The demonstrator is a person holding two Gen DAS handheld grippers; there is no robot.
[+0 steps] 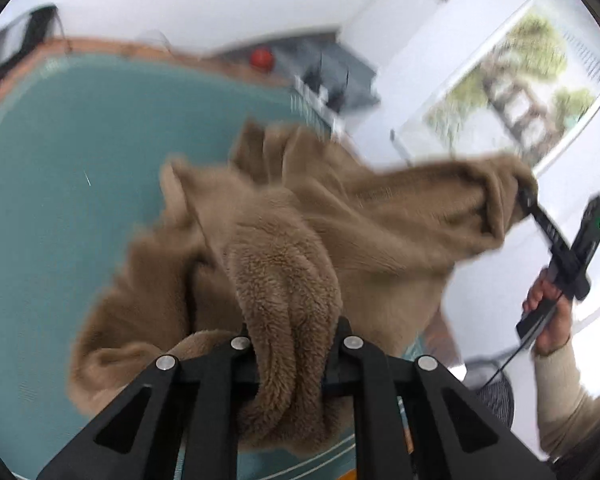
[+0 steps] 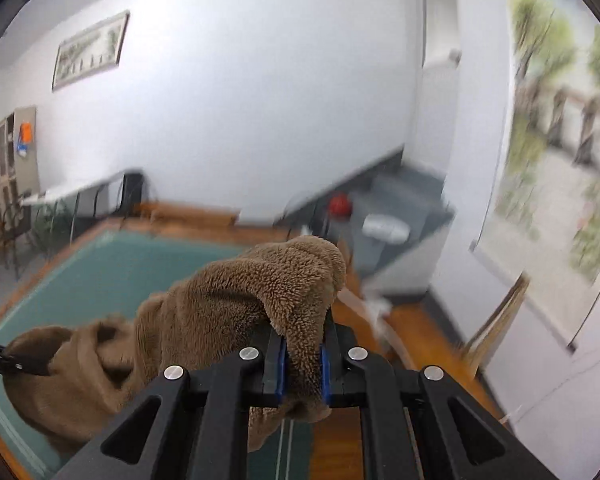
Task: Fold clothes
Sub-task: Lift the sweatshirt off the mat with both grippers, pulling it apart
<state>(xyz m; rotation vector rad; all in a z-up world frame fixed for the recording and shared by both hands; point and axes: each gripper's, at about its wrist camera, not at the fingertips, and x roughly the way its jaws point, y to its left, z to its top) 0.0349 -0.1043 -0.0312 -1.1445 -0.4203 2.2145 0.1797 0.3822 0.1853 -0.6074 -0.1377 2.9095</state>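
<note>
Your garment is a brown, deep-piled fleece, bunched into thick folds and lifted above the green mat, with its lower folds sagging toward the mat's near edge; whether they touch it you cannot tell. Your left gripper points down toward the mat, its jaws nearly closed and pinching a thick roll of fleece that spills back over the crossbar. Your right gripper is held shallower, aimed across the mat's far right corner, its blue pads clamped narrow on a fold that humps up ahead of the fingertips. In the left view your right hand grips the handle from below, sleeve trailing down. The fleece stretches between the two grips, its long axis running from one gripper to the other.
</note>
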